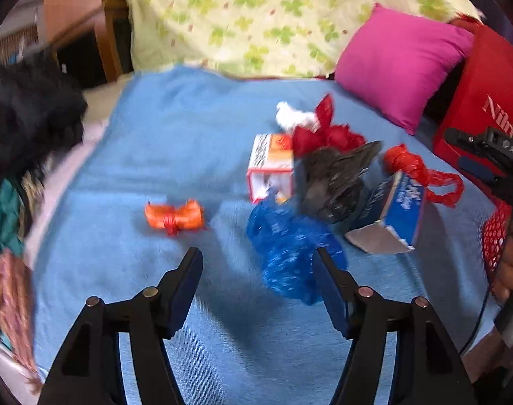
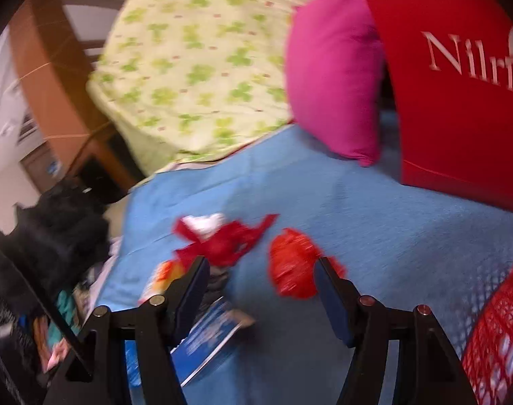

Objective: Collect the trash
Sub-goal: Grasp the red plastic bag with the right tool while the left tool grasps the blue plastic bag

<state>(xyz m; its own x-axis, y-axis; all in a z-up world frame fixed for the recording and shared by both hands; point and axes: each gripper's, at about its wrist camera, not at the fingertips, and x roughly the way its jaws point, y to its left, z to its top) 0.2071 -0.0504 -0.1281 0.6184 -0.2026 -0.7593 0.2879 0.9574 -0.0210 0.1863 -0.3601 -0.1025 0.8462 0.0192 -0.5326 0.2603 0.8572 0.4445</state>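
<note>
Two fisheye views show trash scattered mid-frame on a blue blanket (image 1: 175, 141). The left hand-held gripper (image 1: 258, 270) is open, empty, above a blue bag (image 1: 286, 253); the right hand-held gripper (image 2: 261, 276) is open, a red bag (image 2: 290, 266) lying between its fingers, contact unclear. A red bag (image 2: 458, 101) at upper right reads "Nilr…". Only the left view shows the orange wrapper (image 1: 173, 216), the grey bag (image 1: 337, 175).

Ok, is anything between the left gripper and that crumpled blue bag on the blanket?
Nothing visible blocks it. The left gripper is open and empty, and the blue bag lies just ahead, toward its right finger, with only bare blue blanket between. The grey wrapper and blue carton sit behind it.
</note>
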